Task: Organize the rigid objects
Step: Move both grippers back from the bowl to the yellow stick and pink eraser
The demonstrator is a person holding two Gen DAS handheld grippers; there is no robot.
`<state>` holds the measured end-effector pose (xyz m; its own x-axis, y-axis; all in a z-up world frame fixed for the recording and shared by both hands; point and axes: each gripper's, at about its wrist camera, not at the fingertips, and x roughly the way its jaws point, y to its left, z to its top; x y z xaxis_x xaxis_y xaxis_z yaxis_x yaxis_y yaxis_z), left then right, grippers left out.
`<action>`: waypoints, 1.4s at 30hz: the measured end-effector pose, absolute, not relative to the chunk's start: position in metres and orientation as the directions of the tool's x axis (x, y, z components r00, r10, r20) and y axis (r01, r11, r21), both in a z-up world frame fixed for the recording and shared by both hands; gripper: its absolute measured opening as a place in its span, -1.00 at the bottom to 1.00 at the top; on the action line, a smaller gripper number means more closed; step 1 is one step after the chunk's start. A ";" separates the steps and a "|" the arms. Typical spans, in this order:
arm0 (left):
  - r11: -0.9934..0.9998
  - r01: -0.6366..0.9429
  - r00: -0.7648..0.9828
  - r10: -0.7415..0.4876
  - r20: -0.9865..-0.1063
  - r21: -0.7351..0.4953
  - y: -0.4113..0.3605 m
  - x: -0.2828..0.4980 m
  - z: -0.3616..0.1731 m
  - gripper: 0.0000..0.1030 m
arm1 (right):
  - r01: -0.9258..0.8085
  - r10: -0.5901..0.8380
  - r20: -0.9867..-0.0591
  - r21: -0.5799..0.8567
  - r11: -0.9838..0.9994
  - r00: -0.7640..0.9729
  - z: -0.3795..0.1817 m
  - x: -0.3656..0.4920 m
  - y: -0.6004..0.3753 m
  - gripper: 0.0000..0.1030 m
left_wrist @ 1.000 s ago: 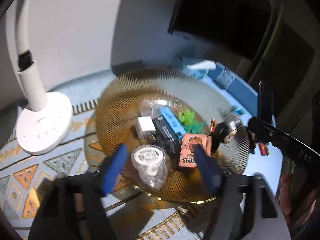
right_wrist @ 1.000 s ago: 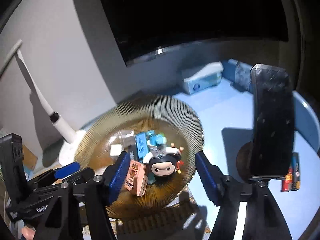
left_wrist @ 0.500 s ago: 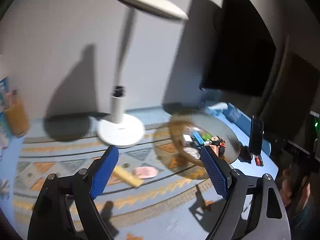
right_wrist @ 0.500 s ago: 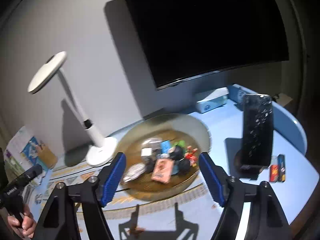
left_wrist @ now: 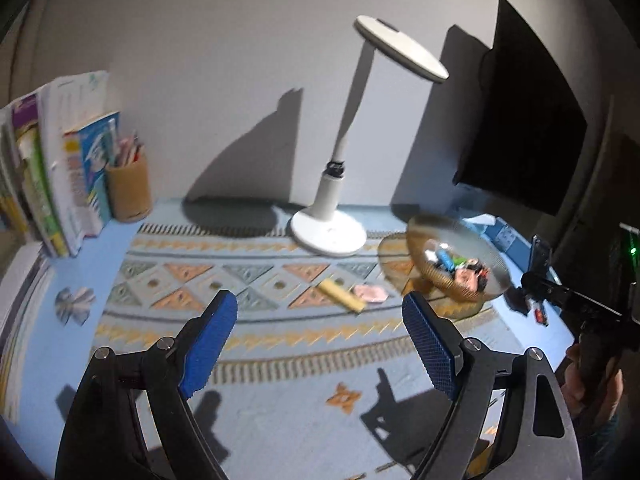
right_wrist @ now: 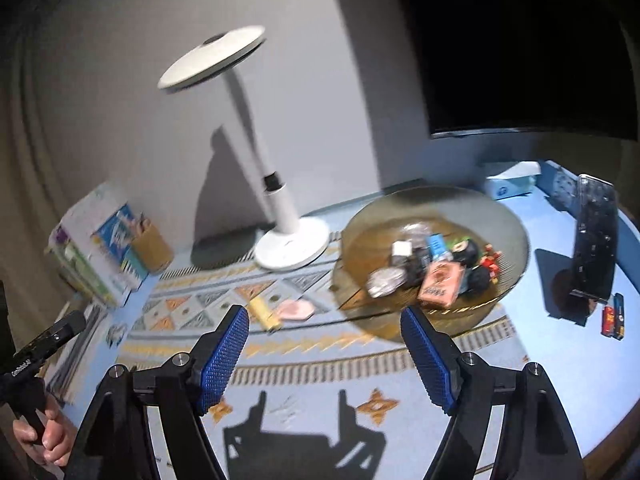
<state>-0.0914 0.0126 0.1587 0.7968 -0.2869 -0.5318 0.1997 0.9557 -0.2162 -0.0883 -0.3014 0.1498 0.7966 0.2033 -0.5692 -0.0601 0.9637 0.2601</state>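
Both tools hang empty over the patterned mat (right_wrist: 304,344), the right gripper (right_wrist: 324,356) and left gripper (left_wrist: 320,344) each with jaws spread wide, just opened, nothing between them. Beyond lie 2 loose pieces: a yellow bar (right_wrist: 265,313), long axis slanting away toward the upper left, touching a pink piece (right_wrist: 295,309). Farther right, the amber bowl (right_wrist: 516,236) holds the rest. The right gripper looks nearer.
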 end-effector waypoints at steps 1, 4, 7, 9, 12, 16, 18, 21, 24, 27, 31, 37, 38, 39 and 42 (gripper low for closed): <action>0.958 0.190 0.796 -0.277 -0.538 -0.213 0.014 -0.095 0.156 0.63 | -0.069 0.209 -0.573 0.256 0.964 0.792 0.149 -0.090 -0.296 0.49; 0.968 0.152 0.799 -0.239 -0.552 -0.200 0.020 -0.108 0.149 0.63 | -0.095 0.226 -0.587 0.246 0.965 0.778 0.142 -0.099 -0.280 0.49; 0.981 0.098 0.801 -0.177 -0.573 -0.166 0.022 -0.120 0.142 0.63 | -0.117 0.242 -0.600 0.240 0.964 0.763 0.136 -0.107 -0.266 0.49; 0.985 0.084 0.799 -0.155 -0.581 -0.148 0.021 -0.127 0.139 0.63 | -0.135 0.257 -0.605 0.241 0.961 0.754 0.132 -0.114 -0.260 0.49; 0.987 0.085 0.799 -0.150 -0.583 -0.138 0.020 -0.138 0.138 0.63 | -0.157 0.273 -0.609 0.237 0.959 0.744 0.128 -0.122 -0.250 0.49; 0.989 0.092 0.807 -0.141 -0.573 -0.114 0.015 -0.151 0.141 0.63 | -0.176 0.285 -0.605 0.234 0.956 0.743 0.128 -0.132 -0.244 0.50; 0.990 0.095 0.814 -0.135 -0.565 -0.101 0.012 -0.156 0.144 0.63 | -0.179 0.287 -0.601 0.233 0.956 0.746 0.130 -0.136 -0.241 0.50; 0.990 0.107 0.820 -0.142 -0.555 -0.096 0.009 -0.162 0.148 0.63 | -0.184 0.293 -0.592 0.239 0.954 0.751 0.133 -0.140 -0.242 0.50; 0.989 0.118 0.817 -0.148 -0.557 -0.089 0.004 -0.163 0.148 0.63 | -0.182 0.294 -0.589 0.243 0.953 0.753 0.134 -0.143 -0.244 0.50; 0.987 0.136 0.807 -0.160 -0.568 -0.086 -0.002 -0.161 0.145 0.63 | -0.174 0.291 -0.591 0.248 0.953 0.752 0.132 -0.143 -0.247 0.50; 0.982 0.178 0.784 -0.182 -0.593 -0.067 -0.017 -0.149 0.137 0.63 | -0.155 0.293 -0.609 0.270 0.950 0.737 0.123 -0.136 -0.253 0.50; 0.966 0.259 0.721 -0.207 -0.661 -0.019 -0.055 -0.101 0.115 0.64 | -0.110 0.293 -0.658 0.306 0.946 0.693 0.098 -0.117 -0.265 0.50; 0.964 0.265 0.708 -0.207 -0.675 -0.017 -0.060 -0.091 0.111 0.64 | -0.099 0.291 -0.670 0.310 0.946 0.683 0.093 -0.112 -0.267 0.50; 0.962 0.272 0.693 -0.208 -0.690 -0.017 -0.066 -0.080 0.107 0.64 | -0.086 0.288 -0.682 0.315 0.945 0.672 0.088 -0.107 -0.271 0.50; 0.961 0.275 0.655 -0.201 -0.729 -0.017 -0.083 -0.041 0.091 0.64 | -0.060 0.282 -0.708 0.322 0.945 0.647 0.076 -0.091 -0.282 0.50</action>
<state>-0.0413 -0.0827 0.0909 0.6549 -0.2008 -0.7285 0.2754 0.9612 -0.0174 -0.0914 -0.2818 0.0764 0.6471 0.2825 -0.7081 -0.0602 0.9449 0.3219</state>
